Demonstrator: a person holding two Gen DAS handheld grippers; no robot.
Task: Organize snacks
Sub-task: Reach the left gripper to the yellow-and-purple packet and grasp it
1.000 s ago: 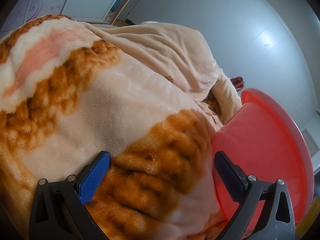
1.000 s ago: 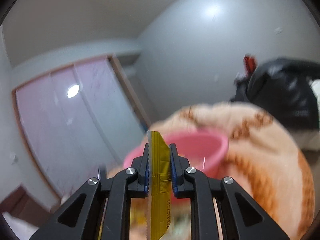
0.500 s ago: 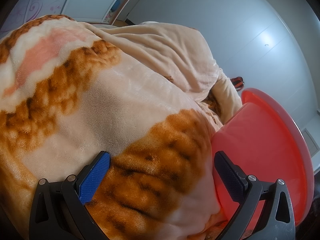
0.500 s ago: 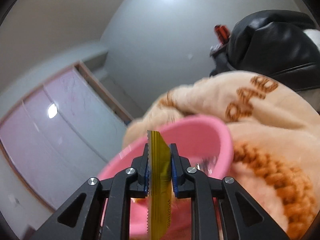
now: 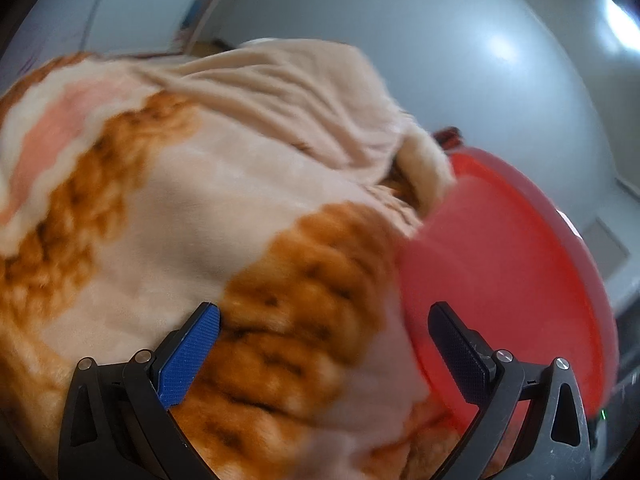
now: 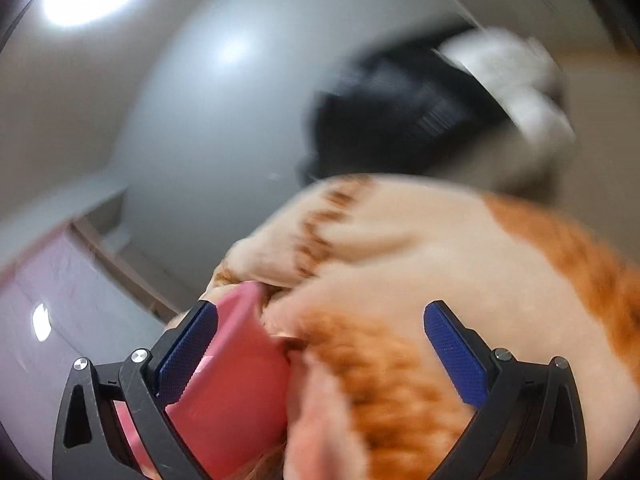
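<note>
My left gripper [image 5: 323, 307] is open above a fluffy cream and orange blanket [image 5: 200, 220], with nothing between its fingers. A red plastic bowl [image 5: 500, 272] lies on the blanket just past its right finger. In the blurred right wrist view, my right gripper [image 6: 321, 304] has its jaws opening wide and holds nothing. The outer wall of the pink bowl [image 6: 232, 380] fills the left part of the gap, close to the left finger, and the blanket [image 6: 400, 240] fills the rest. No snack packet is in view.
A black bag [image 6: 392, 128] with something white [image 6: 528, 92] beside it sits behind the blanket mound. A grey wall [image 5: 440, 60] stands at the back, and a pale cupboard door [image 6: 60, 320] is at the left.
The right gripper held a yellow snack packet; now its jaws are wide, the packet is gone from view, and it has dropped beside the pink bowl. The left gripper has rolled slightly.
</note>
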